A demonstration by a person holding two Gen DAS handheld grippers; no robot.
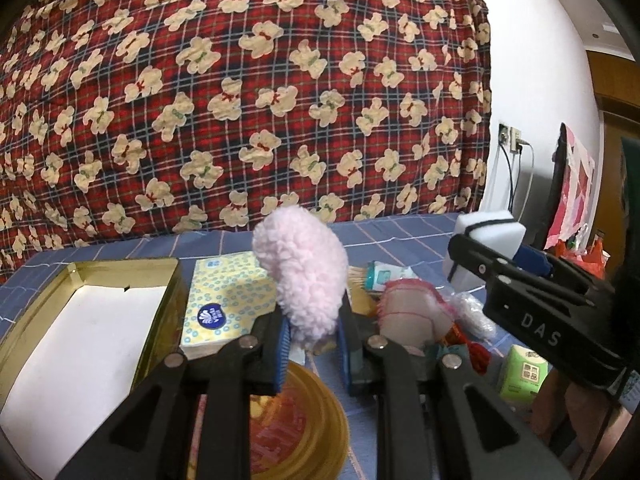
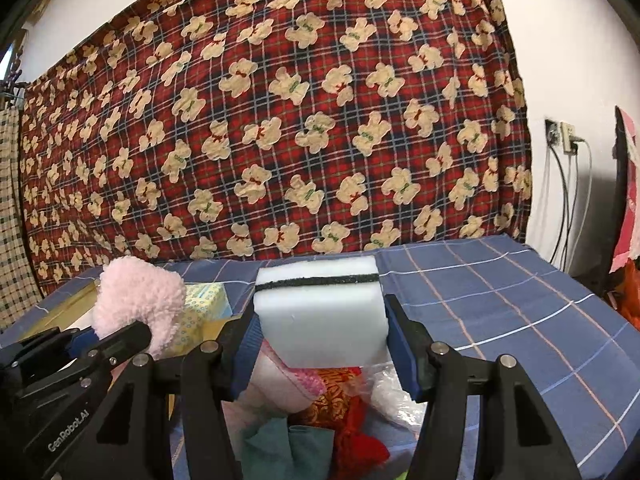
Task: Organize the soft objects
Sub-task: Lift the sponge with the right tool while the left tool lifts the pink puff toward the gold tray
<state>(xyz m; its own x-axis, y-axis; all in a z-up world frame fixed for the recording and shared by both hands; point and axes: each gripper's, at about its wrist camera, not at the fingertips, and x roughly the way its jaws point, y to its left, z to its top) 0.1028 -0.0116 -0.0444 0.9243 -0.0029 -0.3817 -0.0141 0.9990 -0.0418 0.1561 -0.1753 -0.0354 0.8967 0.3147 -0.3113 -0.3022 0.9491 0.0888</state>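
My left gripper [image 1: 314,346] is shut on a fluffy pink plush piece [image 1: 302,270], which stands up from between its blue pads above the table. The same pink plush piece [image 2: 138,300] shows at the left of the right wrist view. My right gripper [image 2: 326,342] is shut on a white sponge block [image 2: 320,312] with a thin black band around it. From the left wrist view the white sponge block [image 1: 490,242] and the right gripper [image 1: 496,258] are at the right, level with the plush. Below lie a pink-edged cloth pouch [image 1: 408,314] and a red fabric bag [image 2: 352,428].
An open gold tin [image 1: 120,276] with a white floor stands at the left, next to a yellow tissue pack [image 1: 224,300]. A round yellow tin [image 1: 316,424] lies under the left gripper. A green tissue pack [image 1: 522,374] sits at the right. The blue checked tablecloth [image 2: 500,300] spreads right.
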